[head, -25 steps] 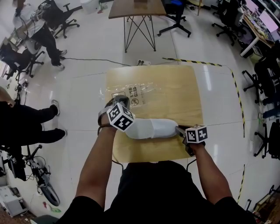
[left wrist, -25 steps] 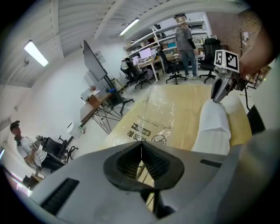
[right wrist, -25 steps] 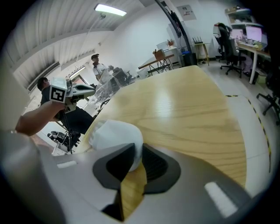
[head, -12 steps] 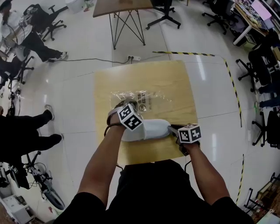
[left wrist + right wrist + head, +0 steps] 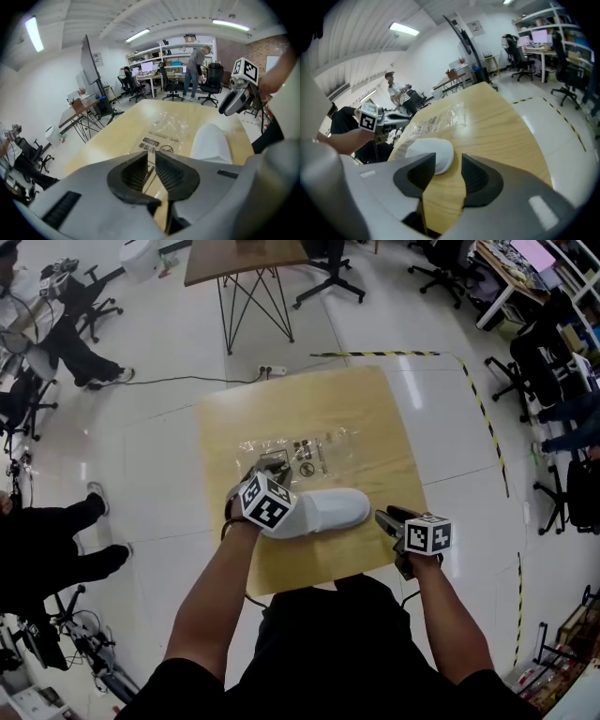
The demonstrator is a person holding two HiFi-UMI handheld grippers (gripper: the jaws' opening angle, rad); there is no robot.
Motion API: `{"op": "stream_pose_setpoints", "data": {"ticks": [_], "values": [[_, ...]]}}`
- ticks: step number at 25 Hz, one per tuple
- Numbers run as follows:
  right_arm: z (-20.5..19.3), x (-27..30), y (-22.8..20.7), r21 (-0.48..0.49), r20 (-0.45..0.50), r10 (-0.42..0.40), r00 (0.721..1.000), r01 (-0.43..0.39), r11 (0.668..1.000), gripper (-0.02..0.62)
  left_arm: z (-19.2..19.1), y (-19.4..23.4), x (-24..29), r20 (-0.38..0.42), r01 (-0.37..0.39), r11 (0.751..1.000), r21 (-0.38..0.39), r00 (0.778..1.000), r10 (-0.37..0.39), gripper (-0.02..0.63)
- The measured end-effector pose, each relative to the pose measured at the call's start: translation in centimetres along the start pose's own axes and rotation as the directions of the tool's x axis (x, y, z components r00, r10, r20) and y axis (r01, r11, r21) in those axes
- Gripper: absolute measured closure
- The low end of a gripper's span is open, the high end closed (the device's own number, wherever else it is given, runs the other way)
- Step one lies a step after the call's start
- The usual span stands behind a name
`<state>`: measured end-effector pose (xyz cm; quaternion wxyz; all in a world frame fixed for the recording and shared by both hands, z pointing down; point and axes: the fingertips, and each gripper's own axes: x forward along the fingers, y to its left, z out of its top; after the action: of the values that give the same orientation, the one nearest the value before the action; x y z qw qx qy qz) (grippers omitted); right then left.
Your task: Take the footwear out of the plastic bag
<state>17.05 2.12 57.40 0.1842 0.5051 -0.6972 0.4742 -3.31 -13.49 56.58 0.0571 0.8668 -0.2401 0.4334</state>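
A white slipper (image 5: 321, 511) lies flat on the wooden table (image 5: 375, 418), out of the clear plastic bag (image 5: 298, 450) that lies crumpled just beyond it. My left gripper (image 5: 272, 468) sits at the bag's near edge beside the slipper's left end. Its jaws are opening, and the thin bag edge shows in the narrow gap (image 5: 151, 166) without being pinched. My right gripper (image 5: 384, 517) hovers just off the slipper's right end. Its jaws (image 5: 447, 173) are opening with nothing between them, and the slipper (image 5: 431, 157) lies a little ahead of them.
Beyond the table stand a second table (image 5: 246, 257) on wire legs and several office chairs. People stand at the left (image 5: 56, 549). Yellow-black tape (image 5: 487, 427) marks the floor on the right. A power strip and cable lie past the far edge.
My right gripper has let go of the slipper's end and drawn back to the right. The left gripper's jaws have parted from the bag. The slipper now rests on the table.
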Motion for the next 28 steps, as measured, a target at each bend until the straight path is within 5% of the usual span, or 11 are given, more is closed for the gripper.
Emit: {"op": "stream_pose_setpoints", "data": {"ticks": [3,5,7,10,13,16,20,28], "values": [[-1.5,-2.7,1.9,0.125,0.106,0.034,0.994,-0.047,0.991,0.439,-1.0,-2.4,-3.1,0.09,0.077,0.991,-0.106,0.994,-0.067,0.593],[-2.1,-4.4,4.5,0.198,0.202,0.115,0.973,-0.155,0.968,0.517,-1.7,-4.6,-5.4,0.142,0.141,0.977,-0.163,0.983,-0.119,0.597],[-2.3,-5.8,7.4,0.241,0.291,0.21,0.933,-0.284,0.928,0.594,-2.3,-6.9,-7.7,0.189,0.209,0.951,-0.227,0.968,-0.167,0.598],[-2.9,-7.4,11.2,0.209,0.329,0.301,0.895,-0.38,0.901,0.595,-3.5,-10.6,-11.0,0.228,0.287,0.896,-0.337,0.949,-0.218,0.598],[-4.0,-8.9,13.1,0.072,0.278,0.287,0.917,-0.317,0.946,0.595,-4.2,-13.9,-13.9,0.265,0.31,0.855,-0.417,0.941,-0.212,0.598],[-4.9,-10.2,14.1,-0.081,0.246,0.252,0.936,-0.239,0.968,0.595,-4.8,-15.6,-16.1,0.281,0.278,0.851,-0.446,0.946,-0.163,0.598],[-7.2,-12.7,14.5,-0.243,0.219,0.211,0.953,-0.156,0.957,0.595,-5.7,-17.8,-18.8,0.283,0.207,0.848,-0.488,0.957,-0.07,0.598],[-13.0,-21.3,14.3,-0.313,0.3,0.255,0.919,-0.158,0.937,0.595,-5.8,-27.0,-24.9,0.315,0.092,0.832,-0.547,0.944,0.103,0.598]]}}
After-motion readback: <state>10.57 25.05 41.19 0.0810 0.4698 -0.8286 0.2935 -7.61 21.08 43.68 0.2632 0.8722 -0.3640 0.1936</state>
